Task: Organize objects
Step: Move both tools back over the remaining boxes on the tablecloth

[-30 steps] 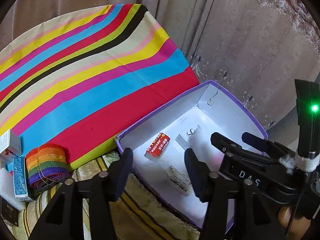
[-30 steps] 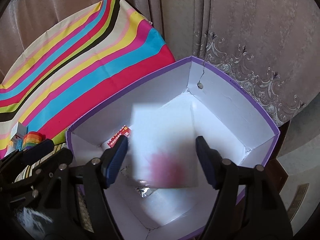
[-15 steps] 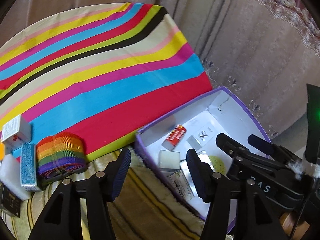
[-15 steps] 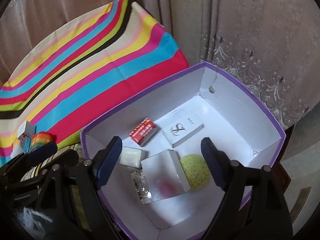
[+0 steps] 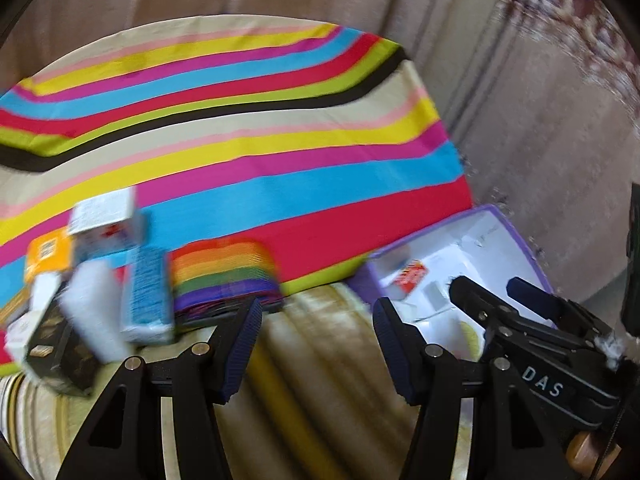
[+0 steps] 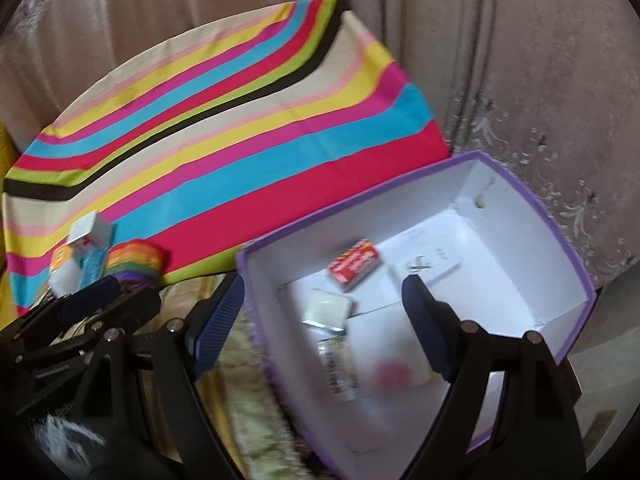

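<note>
A: What could go wrong?

B: The little boxes (image 5: 104,280) lean in a messy pile by the rainbow roll (image 5: 226,276). A bump could knock them over.

A: Where are the grippers?

B: The left hand-held gripper (image 5: 316,344) hangs wide and holds nothing, just in front of the roll. The right hand-held gripper (image 6: 320,316) is wide too, holding nothing, over the near edge of the purple box (image 6: 560,236), with things inside.
</note>
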A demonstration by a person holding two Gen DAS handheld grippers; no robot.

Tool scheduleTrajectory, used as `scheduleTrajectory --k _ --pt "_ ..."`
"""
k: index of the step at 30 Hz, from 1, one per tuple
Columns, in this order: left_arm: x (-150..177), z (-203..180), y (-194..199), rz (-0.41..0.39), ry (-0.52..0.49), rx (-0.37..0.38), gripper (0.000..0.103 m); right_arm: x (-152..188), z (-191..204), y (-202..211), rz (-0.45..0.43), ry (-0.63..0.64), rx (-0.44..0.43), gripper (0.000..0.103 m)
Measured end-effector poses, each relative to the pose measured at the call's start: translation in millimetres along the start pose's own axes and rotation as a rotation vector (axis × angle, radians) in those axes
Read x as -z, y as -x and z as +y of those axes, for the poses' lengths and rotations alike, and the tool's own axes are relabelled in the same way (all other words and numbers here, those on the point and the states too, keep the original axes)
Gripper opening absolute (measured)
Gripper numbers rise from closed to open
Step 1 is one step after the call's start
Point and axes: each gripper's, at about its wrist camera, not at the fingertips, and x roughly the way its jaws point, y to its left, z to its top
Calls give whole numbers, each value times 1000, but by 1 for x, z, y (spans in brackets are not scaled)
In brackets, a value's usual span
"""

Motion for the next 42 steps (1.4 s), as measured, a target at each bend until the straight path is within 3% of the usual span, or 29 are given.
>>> scheduleTrajectory --k 14,26,37,42 --pt "36 92 66 -117 226 -86 59 10 70 7 -12 149 -85 83" --pt "72 153 93 -126 381 -165 59 12 100 -3 20 209 -123 83" --pt "64 210 92 -128 505 -234 59 9 124 -16 51 239 -165 83" --pt "43 229 74 -103 519 -231 69 4 137 -19 47 255 -186 83"
